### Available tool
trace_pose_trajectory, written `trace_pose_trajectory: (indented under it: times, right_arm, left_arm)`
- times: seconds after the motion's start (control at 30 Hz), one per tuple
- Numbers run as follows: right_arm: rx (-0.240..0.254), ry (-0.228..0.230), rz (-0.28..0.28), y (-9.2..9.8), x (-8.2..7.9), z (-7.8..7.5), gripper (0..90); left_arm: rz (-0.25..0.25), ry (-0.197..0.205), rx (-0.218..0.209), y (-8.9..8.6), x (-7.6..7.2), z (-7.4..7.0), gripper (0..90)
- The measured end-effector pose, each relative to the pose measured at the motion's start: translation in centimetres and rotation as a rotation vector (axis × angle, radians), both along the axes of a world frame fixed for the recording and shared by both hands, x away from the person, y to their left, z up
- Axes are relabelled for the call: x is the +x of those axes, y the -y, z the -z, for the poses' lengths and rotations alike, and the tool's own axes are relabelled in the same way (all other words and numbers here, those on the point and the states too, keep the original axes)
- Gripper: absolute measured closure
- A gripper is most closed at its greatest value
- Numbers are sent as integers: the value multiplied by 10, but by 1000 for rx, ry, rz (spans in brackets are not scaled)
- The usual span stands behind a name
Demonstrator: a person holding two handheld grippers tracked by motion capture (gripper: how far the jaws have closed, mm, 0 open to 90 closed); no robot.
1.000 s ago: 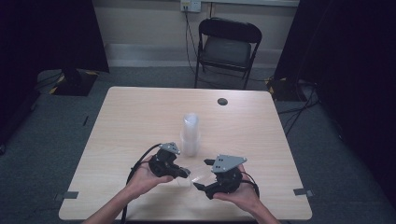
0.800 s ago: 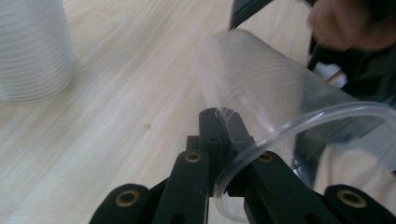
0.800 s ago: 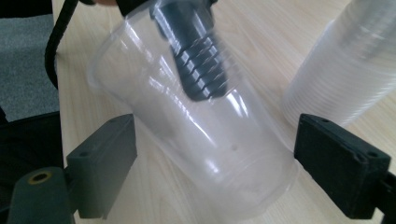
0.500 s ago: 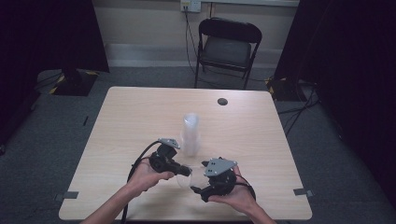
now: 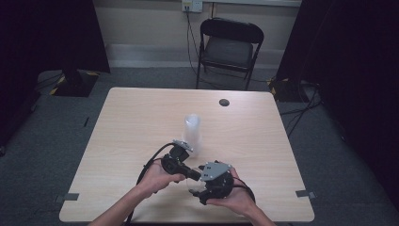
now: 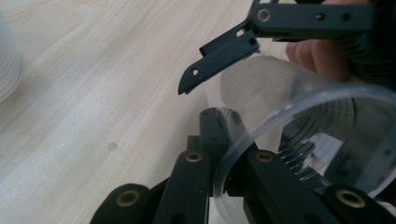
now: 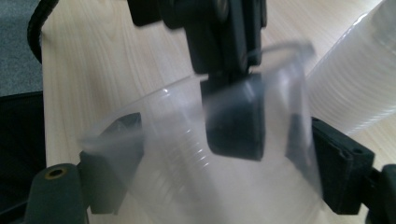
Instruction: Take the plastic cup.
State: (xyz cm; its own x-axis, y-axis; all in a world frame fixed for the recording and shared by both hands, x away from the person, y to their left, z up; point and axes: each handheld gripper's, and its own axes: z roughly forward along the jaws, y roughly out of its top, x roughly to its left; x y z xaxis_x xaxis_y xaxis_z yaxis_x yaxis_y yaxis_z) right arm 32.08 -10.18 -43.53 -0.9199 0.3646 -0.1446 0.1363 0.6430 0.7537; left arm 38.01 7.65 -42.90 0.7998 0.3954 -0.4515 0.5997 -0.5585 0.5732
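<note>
The clear cup (image 7: 201, 154) lies sideways between both tools: left tool (image 5: 190, 172) pinches its rim, right tool (image 5: 197, 188) straddles its body, jaws closing inward.

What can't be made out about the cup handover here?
- High view: the clear cup is too small and see-through; the grippers hide it.
- Right gripper view: the cup is blurred, so the right gripper's contact is unclear.
- Left gripper view: the cup's base is cut off by the right edge.

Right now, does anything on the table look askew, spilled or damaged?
Nothing spilled or broken. The clear cup lies tilted on its side between both tongs, the left tongs pinching its rim. The cup stack stands upright.
</note>
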Motion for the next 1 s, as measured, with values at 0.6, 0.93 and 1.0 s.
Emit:
trace_pose_trajectory:
  times: [0.6,0.93,1.0]
  right_arm:
    - [50,44,12,-1,-6,-5,282]
    - [56,46,23,-1,-5,-6,301]
    - [62,38,31,0,-4,-6,301]
  left_arm:
    - [-26,-13,30,4,1,4,882]
    - [-44,13,25,3,1,4,865]
    - [-45,28,30,3,1,3,864]
